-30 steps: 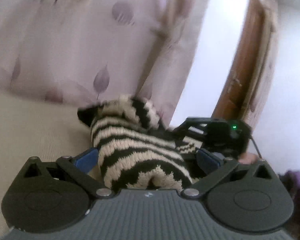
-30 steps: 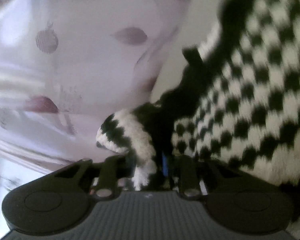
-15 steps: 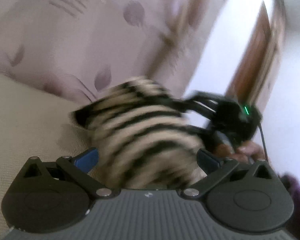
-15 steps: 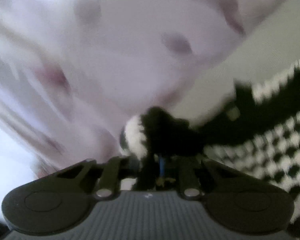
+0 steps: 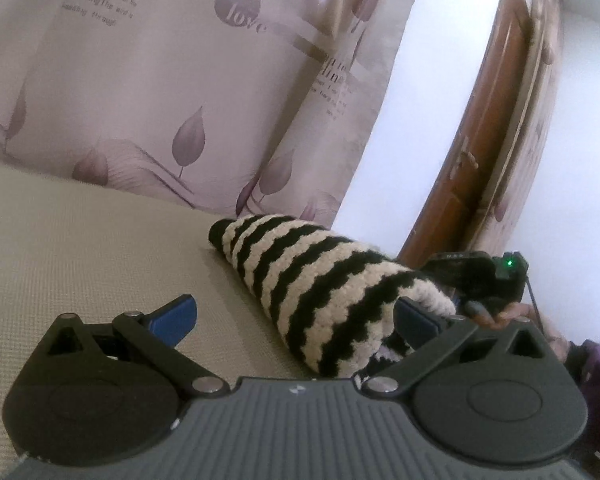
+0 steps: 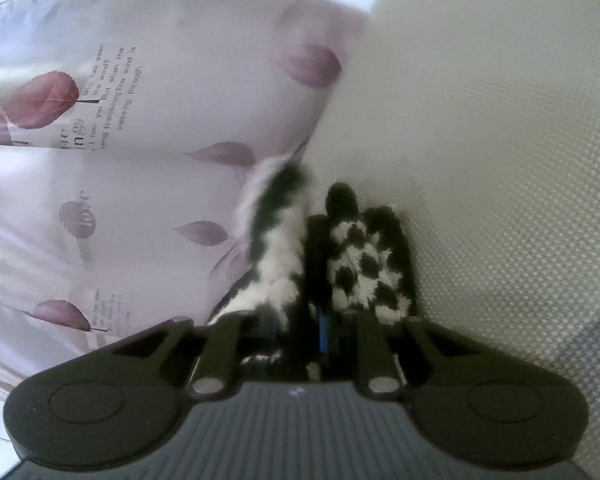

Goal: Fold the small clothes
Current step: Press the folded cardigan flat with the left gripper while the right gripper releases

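Note:
A small black-and-cream knitted garment (image 5: 320,280) lies bunched on the beige bed surface (image 5: 80,248). My left gripper (image 5: 296,316) is open, its blue pads (image 5: 176,314) spread wide, with the garment lying between the fingers and not pinched. The right gripper's body (image 5: 476,276) shows at the garment's far right end in the left wrist view. In the right wrist view my right gripper (image 6: 324,320) is shut on a fold of the knitted garment (image 6: 360,264), which sticks out beyond the fingers.
A pale curtain with purple leaves (image 5: 160,80) hangs along the bed's far side and fills the left of the right wrist view (image 6: 120,160). A brown wooden door (image 5: 480,160) stands at the right. The person's hand (image 5: 512,314) holds the right gripper.
My left gripper has opened wider and let the garment drop onto the bed. The right gripper has swung with its held fold, so less of the garment shows in its view.

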Tool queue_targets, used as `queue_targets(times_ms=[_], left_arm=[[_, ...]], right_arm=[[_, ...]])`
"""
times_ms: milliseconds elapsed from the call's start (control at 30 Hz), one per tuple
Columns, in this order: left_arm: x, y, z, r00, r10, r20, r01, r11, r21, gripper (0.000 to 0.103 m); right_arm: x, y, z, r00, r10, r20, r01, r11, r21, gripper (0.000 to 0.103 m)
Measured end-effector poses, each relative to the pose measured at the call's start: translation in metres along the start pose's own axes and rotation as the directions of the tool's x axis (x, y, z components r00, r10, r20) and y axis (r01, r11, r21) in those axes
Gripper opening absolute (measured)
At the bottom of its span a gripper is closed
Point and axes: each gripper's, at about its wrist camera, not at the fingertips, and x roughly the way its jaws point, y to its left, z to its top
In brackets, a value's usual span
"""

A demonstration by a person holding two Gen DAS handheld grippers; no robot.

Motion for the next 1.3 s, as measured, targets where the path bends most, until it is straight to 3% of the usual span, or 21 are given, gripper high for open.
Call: queue_targets(times_ms=[100, 200, 333, 367, 433, 467, 500, 667, 700, 733, 767, 800, 900, 967, 1033, 1167, 1200, 1300], left_arm=[[-0.001, -0.009, 0.004, 0.998, -0.004, 0.058, 0.005, 1.0, -0.03, 0.103], [0.005, -0.022, 0.015, 0.994, -0.036, 0.104, 0.044, 0.997, -0.07, 0.103], [0.032, -0.05, 0.028, 0.994, -0.065, 0.084, 0.064, 0.998, 0.008, 0.103], [0.039, -0.055, 0.028, 0.995, -0.068, 0.071, 0.066, 0.997, 0.031, 0.103], [0.047, -0.059, 0.024, 0.996, -0.073, 0.053, 0.07, 0.996, 0.06, 0.103], [0.049, -0.058, 0.021, 0.996, -0.077, 0.046, 0.075, 0.996, 0.052, 0.103], [0.05, -0.056, 0.017, 0.996, -0.083, 0.041, 0.081, 0.996, 0.032, 0.103], [0.057, -0.045, 0.003, 0.996, -0.088, -0.016, 0.087, 0.994, -0.059, 0.103], [0.058, -0.044, 0.001, 0.996, -0.085, -0.024, 0.083, 0.994, -0.069, 0.103], [0.059, -0.042, 0.0, 0.996, -0.081, -0.027, 0.079, 0.993, -0.083, 0.103], [0.059, -0.041, -0.001, 0.996, -0.082, -0.028, 0.079, 0.992, -0.096, 0.103], [0.058, -0.04, -0.001, 0.996, -0.085, -0.027, 0.082, 0.991, -0.108, 0.103], [0.056, -0.042, 0.0, 0.997, -0.077, -0.019, 0.074, 0.99, -0.117, 0.103], [0.053, -0.047, 0.002, 0.997, -0.08, -0.006, 0.078, 0.991, -0.104, 0.103], [0.049, -0.053, 0.003, 0.996, -0.091, 0.01, 0.091, 0.992, -0.09, 0.103], [0.051, -0.056, -0.004, 0.995, -0.099, -0.018, 0.097, 0.992, -0.085, 0.103], [0.051, -0.055, -0.006, 0.995, -0.095, -0.024, 0.093, 0.992, -0.089, 0.103], [0.049, -0.05, -0.005, 0.997, -0.078, -0.016, 0.075, 0.99, -0.118, 0.103]], right_arm=[[-0.004, 0.006, 0.0, 0.999, 0.038, -0.011, -0.038, 0.999, 0.025, 0.017], [-0.008, 0.014, 0.004, 0.999, 0.004, -0.036, -0.005, 1.0, -0.02, 0.017], [0.005, 0.003, 0.015, 0.994, -0.028, -0.102, 0.029, 0.999, 0.015, 0.023], [0.003, 0.0, 0.016, 0.995, -0.02, -0.102, 0.025, 0.999, 0.047, 0.031], [-0.009, -0.001, 0.013, 0.996, 0.023, -0.088, -0.016, 0.997, 0.076, 0.063], [-0.014, 0.0, 0.009, 0.994, 0.06, -0.094, -0.053, 0.996, 0.071, 0.089], [-0.022, 0.002, 0.002, 0.991, 0.079, -0.108, -0.074, 0.996, 0.049, 0.094], [-0.033, 0.005, -0.035, 0.983, 0.041, -0.181, -0.057, 0.995, -0.08, 0.093], [-0.031, 0.008, -0.041, 0.983, 0.023, -0.183, -0.046, 0.992, -0.117, 0.087], [-0.029, 0.01, -0.048, 0.983, 0.007, -0.186, -0.038, 0.986, -0.164, 0.077], [-0.024, 0.015, -0.052, 0.983, -0.026, -0.183, -0.014, 0.977, -0.211, 0.041], [-0.019, 0.019, -0.057, 0.98, -0.062, -0.189, 0.013, 0.969, -0.248, 0.026], [-0.017, 0.031, -0.063, 0.982, -0.11, -0.154, 0.053, 0.94, -0.338, 0.021], [-0.029, 0.053, -0.059, 0.988, -0.129, -0.086, 0.082, 0.906, -0.415, 0.018], [-0.05, 0.091, -0.058, 0.99, -0.14, 0.034, 0.134, 0.807, -0.575, 0.017], [-0.072, 0.135, -0.065, 0.983, -0.149, 0.105, 0.177, 0.636, -0.751, 0.016], [-0.068, 0.128, -0.068, 0.981, -0.176, 0.084, 0.177, 0.628, -0.758, 0.016], [-0.042, 0.07, -0.075, 0.968, -0.249, -0.034, 0.161, 0.718, -0.677, 0.018]])
